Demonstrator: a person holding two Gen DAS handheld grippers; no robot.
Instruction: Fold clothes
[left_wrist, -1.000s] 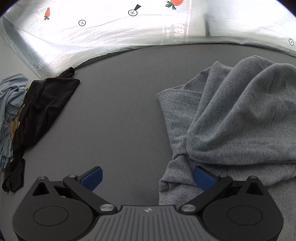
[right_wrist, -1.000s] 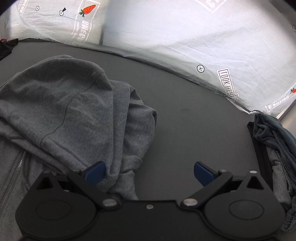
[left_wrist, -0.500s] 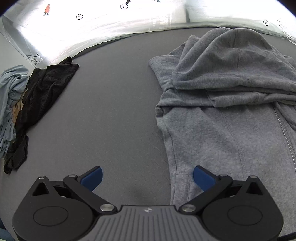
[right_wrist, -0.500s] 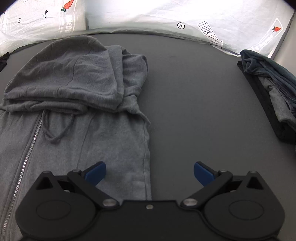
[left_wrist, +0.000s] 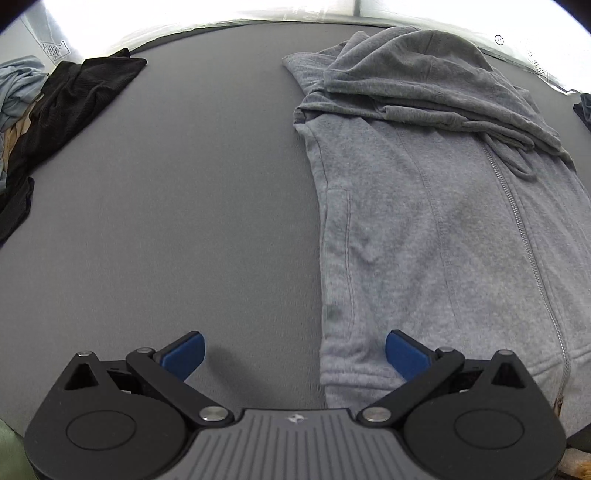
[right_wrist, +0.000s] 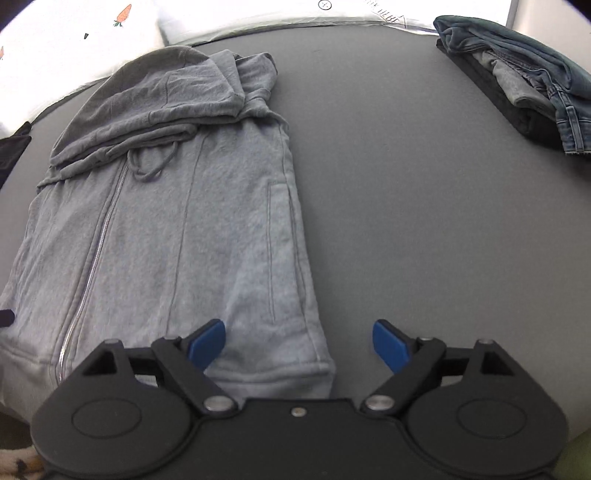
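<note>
White sheet (left_wrist: 51, 51) at upper left of the left wrist view, arrow-shaped label with partial letters reading "HERE", other printed marks too blurred to read

1. A grey table (left_wrist: 184, 184) carries everything.
2. A black garment (left_wrist: 74, 96) lies crumpled at the table's far left edge.
3. A light blue cloth (left_wrist: 18, 85) is bunched just beyond it (partly cut off).
4. Folded jeans (right_wrist: 517, 74) sit stacked at the far right corner.
5. White printed sheeting (right_wrist: 74, 37) borders the far edge.
</note>
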